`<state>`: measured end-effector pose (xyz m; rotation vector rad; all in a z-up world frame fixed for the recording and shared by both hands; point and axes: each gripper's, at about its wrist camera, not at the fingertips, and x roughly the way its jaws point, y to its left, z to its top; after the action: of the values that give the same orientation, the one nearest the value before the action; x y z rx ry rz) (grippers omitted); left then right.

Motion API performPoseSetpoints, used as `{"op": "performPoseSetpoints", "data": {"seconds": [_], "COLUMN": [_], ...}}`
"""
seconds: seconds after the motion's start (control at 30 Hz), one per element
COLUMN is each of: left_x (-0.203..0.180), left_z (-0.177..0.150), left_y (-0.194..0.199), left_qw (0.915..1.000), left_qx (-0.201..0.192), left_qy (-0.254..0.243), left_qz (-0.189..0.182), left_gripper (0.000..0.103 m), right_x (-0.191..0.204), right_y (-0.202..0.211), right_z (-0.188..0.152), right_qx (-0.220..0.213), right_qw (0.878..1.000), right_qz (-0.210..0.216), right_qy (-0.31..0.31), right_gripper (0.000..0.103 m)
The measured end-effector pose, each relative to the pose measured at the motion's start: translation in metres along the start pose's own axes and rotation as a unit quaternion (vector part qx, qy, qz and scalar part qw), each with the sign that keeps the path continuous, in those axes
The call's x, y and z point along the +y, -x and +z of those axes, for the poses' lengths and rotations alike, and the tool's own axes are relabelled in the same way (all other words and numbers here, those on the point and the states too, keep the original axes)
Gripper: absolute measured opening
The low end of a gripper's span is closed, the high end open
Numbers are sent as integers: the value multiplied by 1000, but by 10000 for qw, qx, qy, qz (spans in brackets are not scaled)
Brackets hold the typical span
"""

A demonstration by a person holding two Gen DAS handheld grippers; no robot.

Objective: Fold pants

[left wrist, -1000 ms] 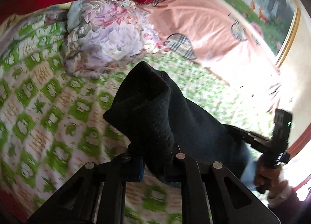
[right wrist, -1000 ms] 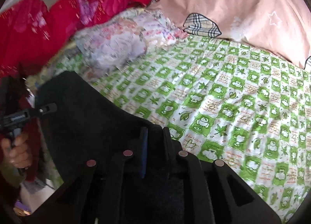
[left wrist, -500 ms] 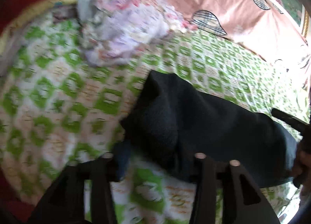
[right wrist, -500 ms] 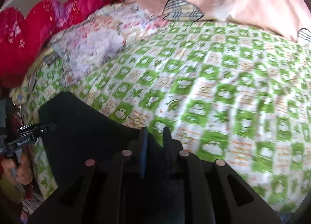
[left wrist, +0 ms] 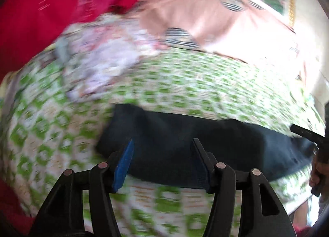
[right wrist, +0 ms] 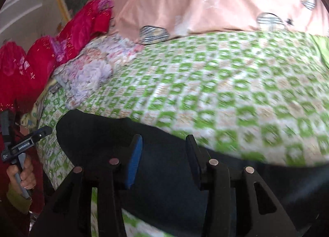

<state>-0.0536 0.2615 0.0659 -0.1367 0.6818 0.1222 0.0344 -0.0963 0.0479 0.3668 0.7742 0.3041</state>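
Two jaw sets are opening. Left wrist view: my left gripper stands spread, pads clear of the black pants, which lie as a long band on the green-checked sheet. Risk: the soft, thick knit may spring back and undo the fold

Right wrist view: my right gripper is parted over the same matte cloth, pinching nothing; a fingertip could snag it on withdrawal

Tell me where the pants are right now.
The pants lie on the green-checked sheet at the bed's near edge, low in both wrist views, just ahead of both opening grippers, with the floral bundle beyond them to the left.
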Motion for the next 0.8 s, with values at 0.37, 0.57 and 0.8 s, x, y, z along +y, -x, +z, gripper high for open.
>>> {"op": "performPoseSetpoints", "data": {"seconds": [0.37, 0.57, 0.8], "left_x": [-135, -187, -242], "left_z": [-16, -18, -36], "left_y": [-17, -18, -23], "left_qw": [9815, 9672, 9374], "left_qx": [359, 449, 603], "left_qy": [-1430, -1870, -2730], "left_qz": [-1222, -1658, -2078], "left_gripper": [62, 65, 70], "right_x": [-69, -87, -104], "right_y": [82, 106, 123], "right_z": [-55, -74, -91], "right_qx": [-248, -383, -545], "right_qw": [9915, 9858, 9778], "right_qz": [-781, -1010, -1188], "right_qy": [-1012, -1289, -1636], "right_gripper": [45, 45, 45]}}
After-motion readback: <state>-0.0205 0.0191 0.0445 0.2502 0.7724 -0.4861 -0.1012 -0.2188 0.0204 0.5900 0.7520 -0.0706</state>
